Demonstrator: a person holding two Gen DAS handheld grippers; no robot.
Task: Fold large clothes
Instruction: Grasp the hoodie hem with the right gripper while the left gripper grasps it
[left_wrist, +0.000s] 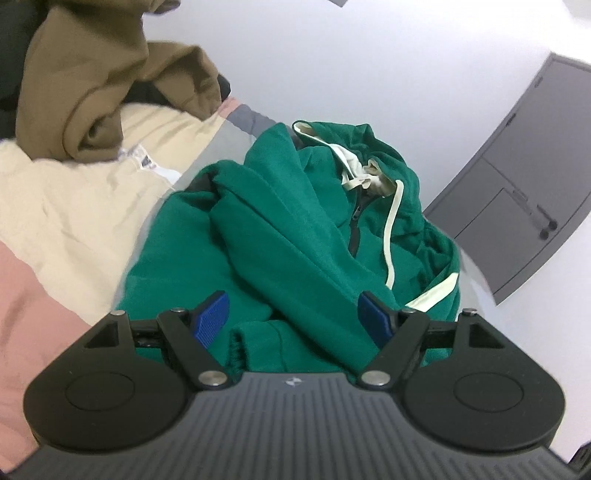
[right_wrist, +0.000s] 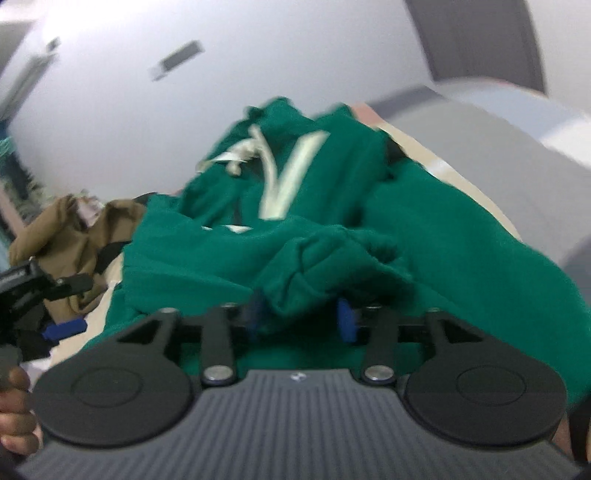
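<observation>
Left wrist view: the left gripper (left_wrist: 293, 319) hangs over a crumpled green fleece hoodie (left_wrist: 295, 229) – its blue ribbed fingers (left_wrist: 210, 317) spread apart, clasping nothing. The hoodie lies on a bed (left_wrist: 74, 206) with cream and pink bedding, beside a brown garment (left_wrist: 96, 77).

Right wrist view, blurred: the right gripper (right_wrist: 301, 317) has a bunched green fold between its fingers (right_wrist: 345, 319) – whether they pinch it, I cannot tell.
</observation>
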